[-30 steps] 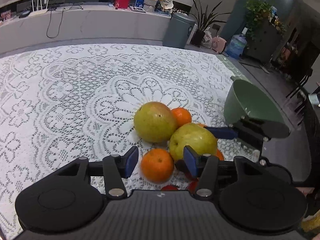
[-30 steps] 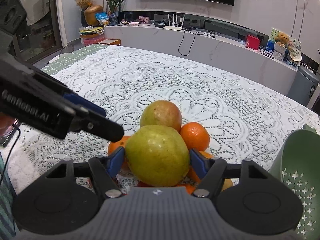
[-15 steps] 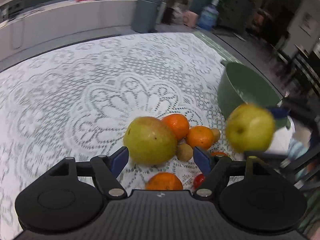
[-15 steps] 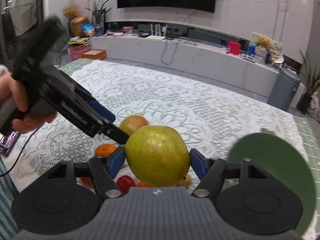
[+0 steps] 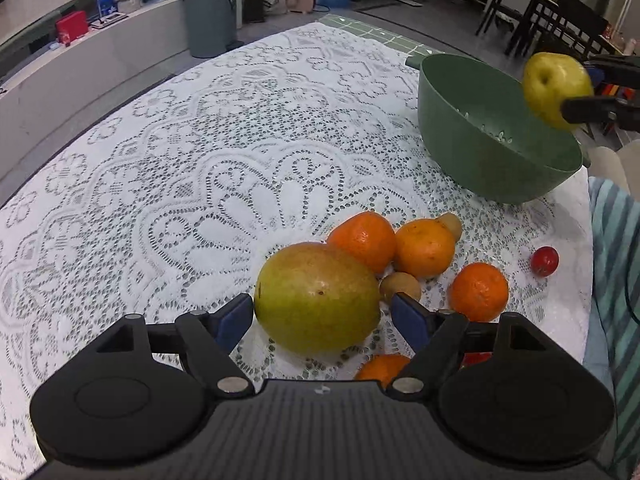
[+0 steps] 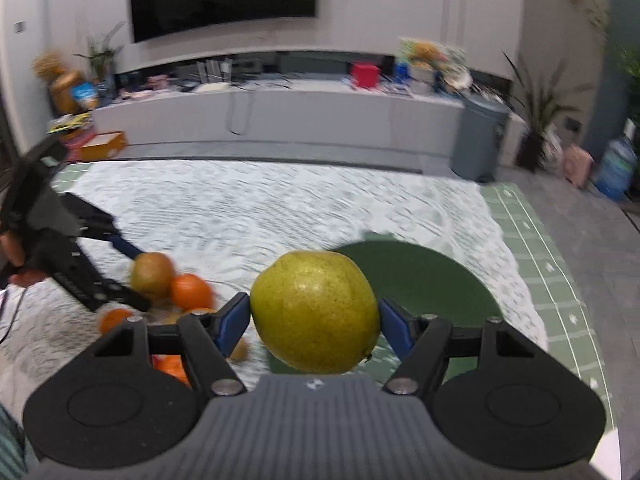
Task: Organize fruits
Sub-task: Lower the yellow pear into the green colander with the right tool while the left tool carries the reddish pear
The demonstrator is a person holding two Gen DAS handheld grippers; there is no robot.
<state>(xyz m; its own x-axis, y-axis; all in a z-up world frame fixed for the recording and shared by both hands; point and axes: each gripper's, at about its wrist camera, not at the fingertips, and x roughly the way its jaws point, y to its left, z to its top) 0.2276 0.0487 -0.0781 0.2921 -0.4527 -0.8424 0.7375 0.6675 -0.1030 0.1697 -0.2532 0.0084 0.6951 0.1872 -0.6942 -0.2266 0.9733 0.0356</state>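
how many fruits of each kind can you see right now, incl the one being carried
Large green-yellow fruits: 2, one held over the green bowl at, one on the table
Oranges: 4
Small brown fruits: 2
Small red fruits: 2
Total: 10

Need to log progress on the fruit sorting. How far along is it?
Early. The green bowl shows no fruit inside. In hand: the right gripper holds a yellow-green pear over the bowl; the left gripper brackets the big mango on the table. Left: oranges, small brown fruits, cherry tomato.
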